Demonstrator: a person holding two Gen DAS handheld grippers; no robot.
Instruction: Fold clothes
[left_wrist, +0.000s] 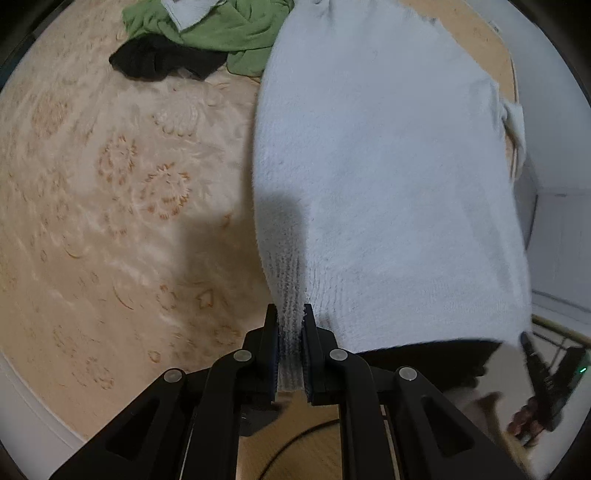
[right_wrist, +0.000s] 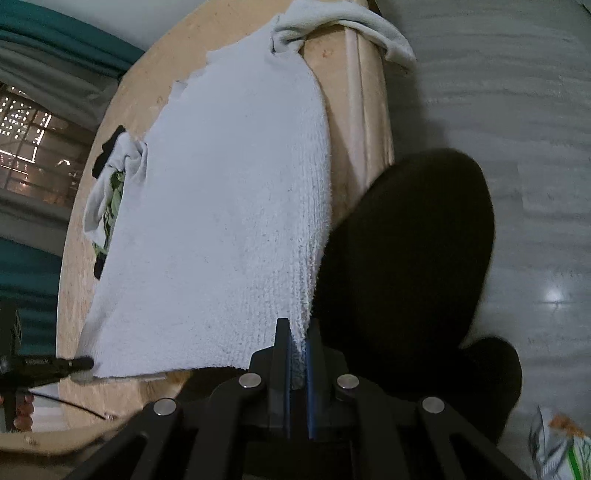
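Observation:
A pale blue knit garment (left_wrist: 384, 177) is stretched over the right part of the table, its near hem lifted. My left gripper (left_wrist: 290, 314) is shut on the hem's left corner. My right gripper (right_wrist: 298, 326) is shut on the hem's right corner; the same garment (right_wrist: 221, 206) fills the right wrist view. Each gripper shows at the edge of the other's view: the right one in the left wrist view (left_wrist: 535, 354) and the left one in the right wrist view (right_wrist: 79, 363). One sleeve (right_wrist: 347, 26) hangs over the table's far edge.
A green garment (left_wrist: 236, 33) and a black one (left_wrist: 162, 59) lie bunched at the table's far side. The table (left_wrist: 110, 184) has a beige flowered cloth. A black stool (right_wrist: 413, 258) stands on the grey floor beside the table. A bag (right_wrist: 561, 443) lies on the floor.

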